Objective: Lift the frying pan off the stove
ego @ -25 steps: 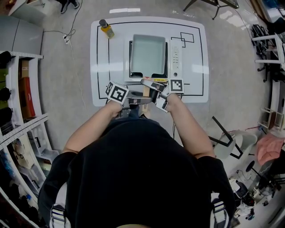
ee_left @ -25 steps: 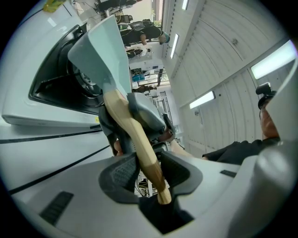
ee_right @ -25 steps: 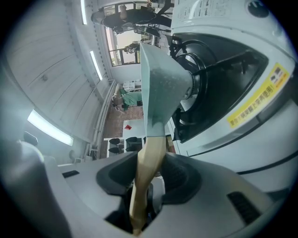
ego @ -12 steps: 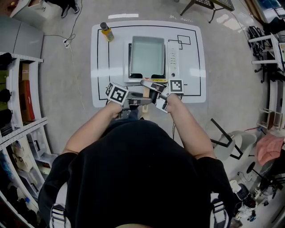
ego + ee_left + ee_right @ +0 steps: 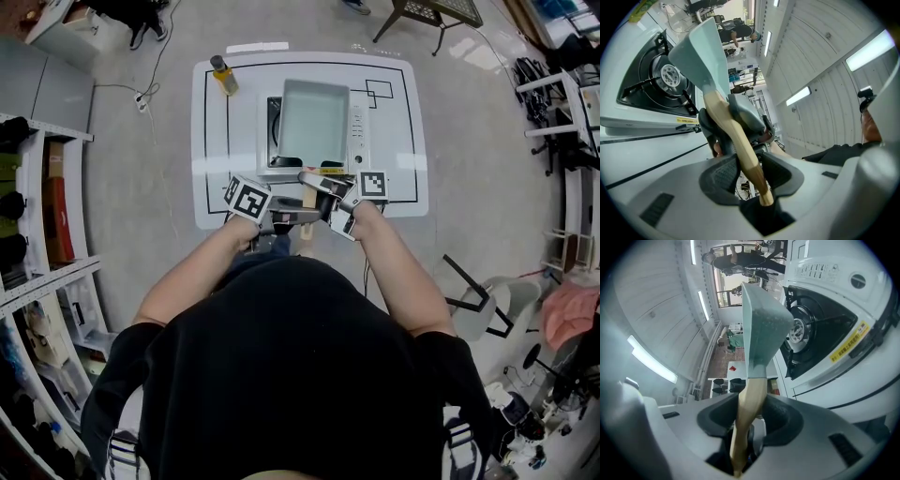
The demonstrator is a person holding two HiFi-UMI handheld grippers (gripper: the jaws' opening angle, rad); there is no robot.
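Over the stove (image 5: 358,131), frying pan (image 5: 312,120) hangs clear of the burner (image 5: 670,75). 2 grippers grip its wooden handle (image 5: 736,140): left gripper (image 5: 750,171) clamped on it, right gripper (image 5: 749,420) clamped likewise. Stove stands on white table (image 5: 211,112)

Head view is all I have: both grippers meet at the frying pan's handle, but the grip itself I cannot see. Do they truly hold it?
Observer: Yes. The left gripper and the right gripper each have fingers pressed on the wooden handle from both sides.
Operator: Is the frying pan off the burner?
Observer: Yes. Both gripper views show open space between its base and the burner.
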